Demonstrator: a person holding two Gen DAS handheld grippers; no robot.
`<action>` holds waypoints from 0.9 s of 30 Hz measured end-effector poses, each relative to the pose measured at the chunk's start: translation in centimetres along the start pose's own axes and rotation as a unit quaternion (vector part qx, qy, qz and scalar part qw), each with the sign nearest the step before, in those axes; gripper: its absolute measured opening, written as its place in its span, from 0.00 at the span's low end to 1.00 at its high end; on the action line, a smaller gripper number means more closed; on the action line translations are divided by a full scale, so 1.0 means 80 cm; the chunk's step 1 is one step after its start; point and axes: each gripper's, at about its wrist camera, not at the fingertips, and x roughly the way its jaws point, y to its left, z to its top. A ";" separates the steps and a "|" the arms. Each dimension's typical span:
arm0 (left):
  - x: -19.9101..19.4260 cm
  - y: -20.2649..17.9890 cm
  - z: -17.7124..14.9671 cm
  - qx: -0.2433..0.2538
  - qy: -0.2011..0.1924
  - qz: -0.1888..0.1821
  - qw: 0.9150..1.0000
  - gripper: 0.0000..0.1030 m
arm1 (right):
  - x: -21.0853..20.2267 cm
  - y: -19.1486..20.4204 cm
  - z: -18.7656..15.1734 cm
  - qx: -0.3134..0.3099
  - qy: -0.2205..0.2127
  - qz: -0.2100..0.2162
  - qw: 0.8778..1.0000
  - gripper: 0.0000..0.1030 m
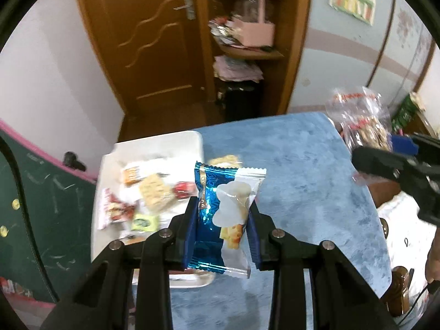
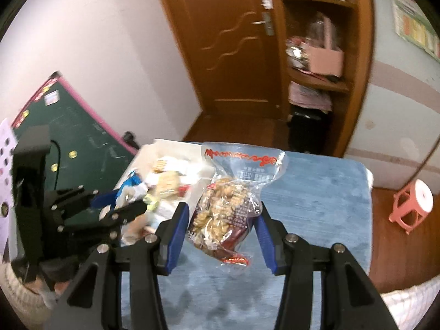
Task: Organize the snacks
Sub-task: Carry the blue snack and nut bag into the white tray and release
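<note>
My left gripper is shut on a blue and white snack packet and holds it above the edge of the white tray. My right gripper is shut on a clear bag of peanuts, held above the blue table cover. The peanut bag also shows in the left wrist view at the right, with the right gripper under it. The left gripper appears in the right wrist view at the left, over the tray.
The white tray holds several small wrapped snacks. A wooden door and a shelf unit stand beyond the table. A green chalkboard leans at the left. A pink stool stands on the floor at the right.
</note>
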 end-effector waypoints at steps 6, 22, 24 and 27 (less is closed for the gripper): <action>-0.024 0.083 -0.014 -0.037 -0.011 0.031 0.999 0.30 | 0.001 0.077 0.012 -0.044 0.000 0.036 0.998 0.36; 0.067 0.197 -0.052 -0.101 0.049 0.065 0.992 0.30 | 0.144 0.178 0.026 -0.097 0.068 0.043 0.992 0.36; 0.083 0.207 -0.048 -0.110 0.055 0.061 0.991 0.30 | 0.161 0.183 0.025 -0.098 0.078 0.039 0.991 0.36; 0.103 0.218 -0.044 -0.121 0.061 0.063 0.989 0.30 | 0.188 0.183 0.026 -0.095 0.092 0.036 0.991 0.36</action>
